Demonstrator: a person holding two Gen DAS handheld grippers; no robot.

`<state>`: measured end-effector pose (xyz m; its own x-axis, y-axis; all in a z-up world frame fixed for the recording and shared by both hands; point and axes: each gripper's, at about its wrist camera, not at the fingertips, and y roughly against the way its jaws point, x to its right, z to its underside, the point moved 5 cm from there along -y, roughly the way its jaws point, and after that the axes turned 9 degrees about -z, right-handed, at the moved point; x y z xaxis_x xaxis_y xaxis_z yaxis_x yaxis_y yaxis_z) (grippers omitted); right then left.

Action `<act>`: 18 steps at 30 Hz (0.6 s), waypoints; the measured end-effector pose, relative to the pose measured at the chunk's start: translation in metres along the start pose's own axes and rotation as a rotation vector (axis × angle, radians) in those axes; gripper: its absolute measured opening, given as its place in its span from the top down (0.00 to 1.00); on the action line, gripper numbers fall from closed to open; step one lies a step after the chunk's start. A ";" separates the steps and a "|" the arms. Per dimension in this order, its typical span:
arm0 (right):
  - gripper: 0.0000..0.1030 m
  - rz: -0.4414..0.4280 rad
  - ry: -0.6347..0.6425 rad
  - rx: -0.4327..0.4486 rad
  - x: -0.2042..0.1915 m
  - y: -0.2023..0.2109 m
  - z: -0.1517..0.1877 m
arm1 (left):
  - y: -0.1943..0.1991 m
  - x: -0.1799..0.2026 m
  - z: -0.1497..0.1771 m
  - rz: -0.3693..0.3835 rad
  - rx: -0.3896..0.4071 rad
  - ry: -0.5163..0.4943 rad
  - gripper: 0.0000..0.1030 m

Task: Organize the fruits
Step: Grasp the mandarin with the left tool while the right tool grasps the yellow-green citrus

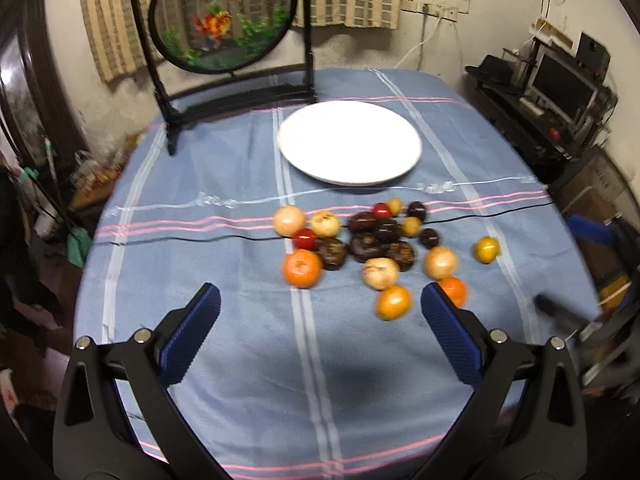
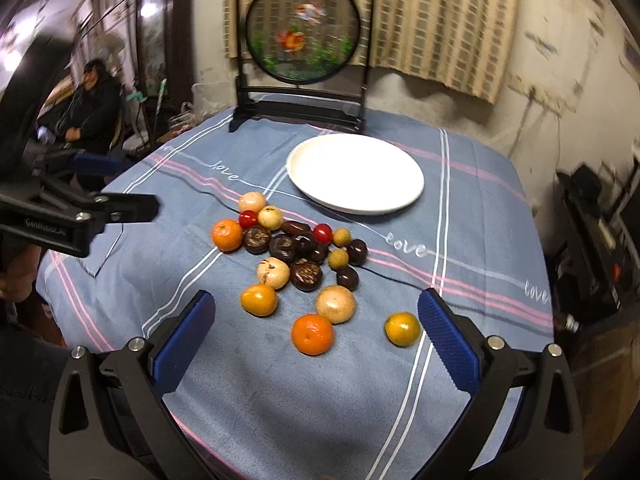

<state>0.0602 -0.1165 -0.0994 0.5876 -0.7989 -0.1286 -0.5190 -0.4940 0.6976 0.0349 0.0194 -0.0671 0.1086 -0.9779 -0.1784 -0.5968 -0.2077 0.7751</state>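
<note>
A heap of small fruits (image 1: 360,244) (image 2: 296,252) lies on the blue striped tablecloth: oranges, pale round fruits, dark brown ones, red ones and small yellow ones. Behind the heap an empty white plate (image 1: 350,146) (image 2: 356,172) rests on the cloth. My left gripper (image 1: 320,300) hovers open just short of the fruits, with an orange (image 1: 302,268) ahead of its left finger. My right gripper (image 2: 316,308) is open too, with an orange (image 2: 312,334) and a pale fruit (image 2: 335,303) between its blue pads. The left gripper (image 2: 132,206) also shows from the side in the right wrist view.
A black-framed round screen with embroidered goldfish (image 1: 224,16) (image 2: 302,36) stands at the table's far edge. A person (image 2: 94,104) sits beyond the table on the left. A desk with a monitor (image 1: 560,84) is off to the right. A thin black cable (image 1: 180,236) crosses the cloth.
</note>
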 end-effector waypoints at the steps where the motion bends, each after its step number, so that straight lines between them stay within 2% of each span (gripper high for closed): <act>1: 0.01 -0.005 -0.018 -0.003 0.006 -0.002 0.004 | -0.005 -0.002 0.006 -0.026 0.007 -0.024 0.02; 4: 0.01 0.035 -0.071 -0.041 0.032 -0.016 0.021 | -0.023 -0.007 0.021 -0.040 -0.015 -0.050 0.02; 8: 0.01 0.070 -0.145 -0.087 0.065 -0.028 0.042 | -0.051 -0.006 0.043 0.029 -0.072 -0.063 0.02; 11: 0.01 0.068 -0.200 -0.077 0.077 -0.031 0.049 | -0.074 -0.004 0.053 0.023 -0.127 -0.066 0.02; 14: 0.01 0.036 -0.245 -0.075 0.084 -0.039 0.053 | -0.093 -0.010 0.051 0.008 -0.133 -0.033 0.03; 17: 0.01 0.018 -0.259 -0.079 0.082 -0.049 0.051 | -0.114 -0.012 0.043 0.026 -0.159 0.001 0.15; 18: 0.01 0.018 -0.253 -0.080 0.082 -0.052 0.050 | -0.121 -0.011 0.040 0.027 -0.162 0.005 0.16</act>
<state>0.1039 -0.1733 -0.1810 0.3999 -0.8725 -0.2807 -0.4712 -0.4584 0.7536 0.0742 0.0566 -0.1826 0.0989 -0.9832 -0.1536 -0.4638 -0.1821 0.8670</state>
